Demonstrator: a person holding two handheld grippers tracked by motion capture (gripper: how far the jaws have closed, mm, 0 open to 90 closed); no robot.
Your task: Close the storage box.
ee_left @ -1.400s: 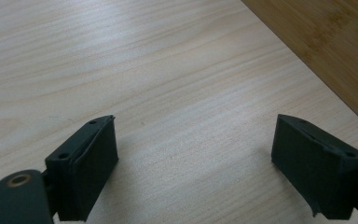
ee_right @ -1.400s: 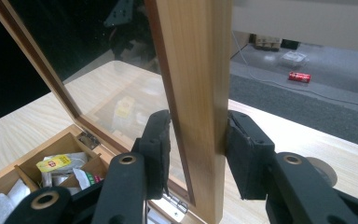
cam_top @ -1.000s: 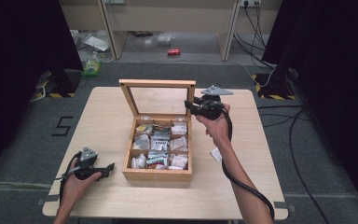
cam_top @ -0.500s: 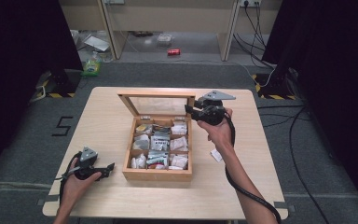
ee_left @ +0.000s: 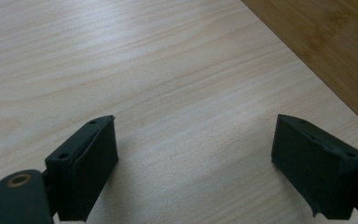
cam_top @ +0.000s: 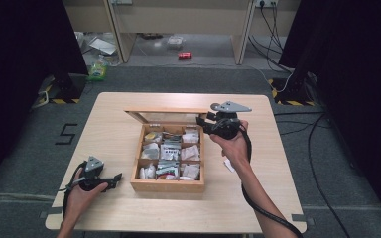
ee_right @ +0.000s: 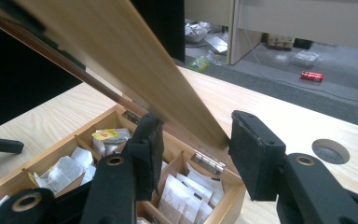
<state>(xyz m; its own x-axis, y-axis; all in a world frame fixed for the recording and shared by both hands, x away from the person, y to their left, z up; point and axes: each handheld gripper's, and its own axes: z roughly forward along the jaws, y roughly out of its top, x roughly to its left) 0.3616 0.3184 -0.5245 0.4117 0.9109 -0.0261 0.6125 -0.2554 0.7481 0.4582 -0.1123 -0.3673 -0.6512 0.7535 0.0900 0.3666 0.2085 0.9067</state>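
Jaws of the right gripper have just been opening, straddling the lid edge without pinching; released now, it could slam onto the tea box. The left gripper rests open.

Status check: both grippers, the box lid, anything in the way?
Left gripper open, resting on table. Right gripper fingers just opening, lid edge between them. Wooden box open. Nothing in the way.

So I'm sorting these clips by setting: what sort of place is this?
Probably a lab or recording room, not a home: a lone table between dark curtains, cables trailing from wall sockets, and hazard tape on a grey floor.
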